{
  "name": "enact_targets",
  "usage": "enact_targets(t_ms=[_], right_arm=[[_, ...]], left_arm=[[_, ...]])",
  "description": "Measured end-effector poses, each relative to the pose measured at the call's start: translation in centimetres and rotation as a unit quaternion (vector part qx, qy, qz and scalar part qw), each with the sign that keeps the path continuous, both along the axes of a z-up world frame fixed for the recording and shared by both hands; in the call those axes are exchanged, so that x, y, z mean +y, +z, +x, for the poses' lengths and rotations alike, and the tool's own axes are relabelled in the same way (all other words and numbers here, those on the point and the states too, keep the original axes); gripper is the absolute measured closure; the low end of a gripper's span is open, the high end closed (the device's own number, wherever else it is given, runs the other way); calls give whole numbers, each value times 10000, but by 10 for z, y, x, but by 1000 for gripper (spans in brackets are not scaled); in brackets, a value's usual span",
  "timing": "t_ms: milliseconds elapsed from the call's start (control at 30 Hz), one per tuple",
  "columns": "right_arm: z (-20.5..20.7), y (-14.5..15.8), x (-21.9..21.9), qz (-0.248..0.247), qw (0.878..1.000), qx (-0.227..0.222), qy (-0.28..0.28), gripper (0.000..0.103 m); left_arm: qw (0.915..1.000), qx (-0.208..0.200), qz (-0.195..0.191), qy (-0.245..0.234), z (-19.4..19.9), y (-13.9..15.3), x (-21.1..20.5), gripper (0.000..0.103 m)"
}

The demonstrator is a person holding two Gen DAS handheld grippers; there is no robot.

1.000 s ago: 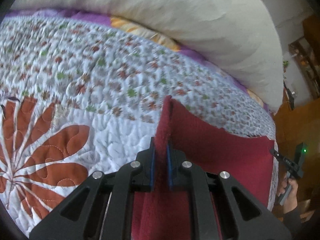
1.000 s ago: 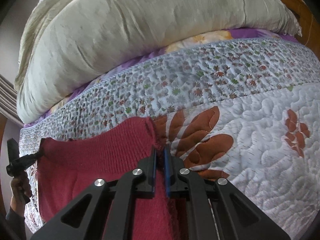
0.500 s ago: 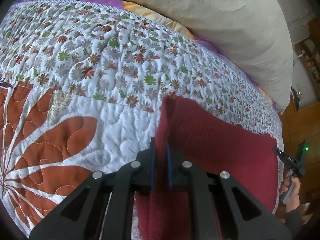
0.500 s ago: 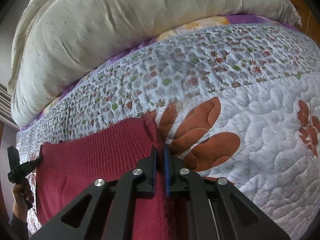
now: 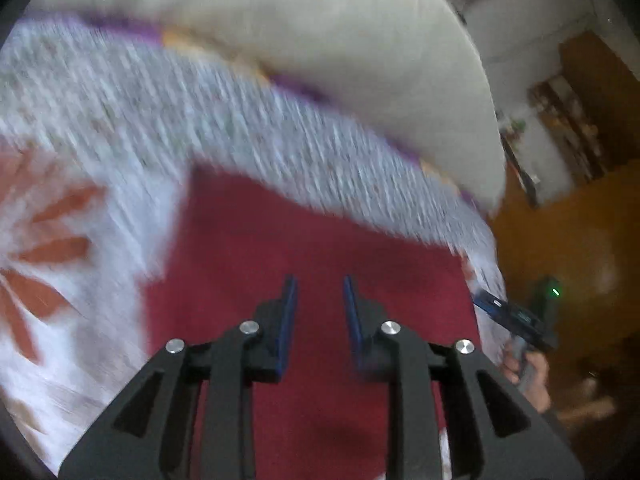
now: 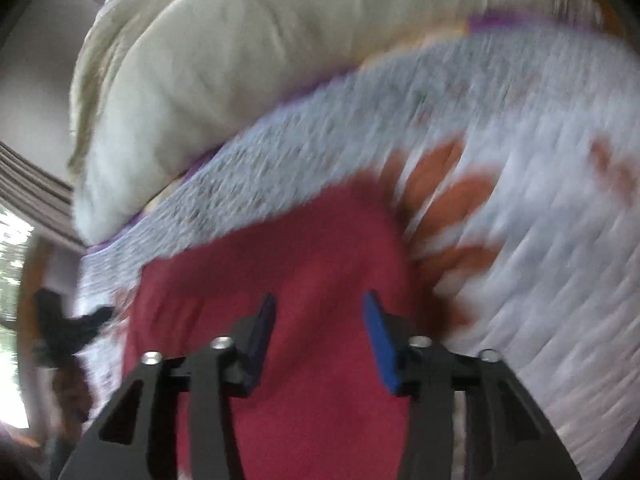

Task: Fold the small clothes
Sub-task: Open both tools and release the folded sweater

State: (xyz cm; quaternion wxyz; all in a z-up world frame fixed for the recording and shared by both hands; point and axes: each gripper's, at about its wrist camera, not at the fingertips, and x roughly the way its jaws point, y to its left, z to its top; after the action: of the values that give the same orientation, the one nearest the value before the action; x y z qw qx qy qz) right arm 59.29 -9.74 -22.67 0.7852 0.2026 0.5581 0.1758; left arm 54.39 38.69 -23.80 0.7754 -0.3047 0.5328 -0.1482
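The dark red knitted garment [image 5: 304, 248] lay spread flat on the quilted bedspread [image 5: 120, 120], its far edge near the floral band of the quilt and a bulky cream duvet [image 5: 320, 40] heaped beyond. Both claws stood released over it: the left gripper [image 5: 318, 312] had its blue-padded jaws parted with only red cloth showing in the gap, and the right gripper [image 6: 320, 332] was spread wider, holding nothing. Both views were smeared by motion, so fine weave and hems could not be read. Judging from its look, the garment was a soft, light wool or fleece knit, limp and somewhat stretchy, likely to sag and drag on the textured quilt, not slide. It seemed best taken at two corners of one edge, pinching through a thick fold so the loose knit would not slip from the pads. In the left wrist view the other gripper and the hand [image 5: 528, 368] holding it showed at the garment's right side, just off the bed edge, against orange-brown wooden furniture [image 5: 580, 220].
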Motion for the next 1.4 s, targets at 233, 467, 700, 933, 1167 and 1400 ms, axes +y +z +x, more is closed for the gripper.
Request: enact_targets(t_ms=[233,467,700,933,1167,1400], right_arm=[[-2,-39,1,-155,9986,463,-197,103],[-50,-11,53,776,9952,296,525,98],[-72,-51,88,700,9951,559,416,103],[-125,-26,139,1037,9878,392,1097,100],[-147,-17,121,916,9912,248,928,99],[-144,-23,-40,465,9973,236,-521,103]], left_arm=[[9939,550,255,923,-24,-44,40,102],[9985,-342,-239,343,-80,16,3,97],[9951,371,-312,857,-114,-42,11,102],[9992,-333,-134,150,-154,-6,-37,85],[9965,99,-683,467,-165,-35,-4,75],[9977,59,-531,424,-186,-24,36,52]])
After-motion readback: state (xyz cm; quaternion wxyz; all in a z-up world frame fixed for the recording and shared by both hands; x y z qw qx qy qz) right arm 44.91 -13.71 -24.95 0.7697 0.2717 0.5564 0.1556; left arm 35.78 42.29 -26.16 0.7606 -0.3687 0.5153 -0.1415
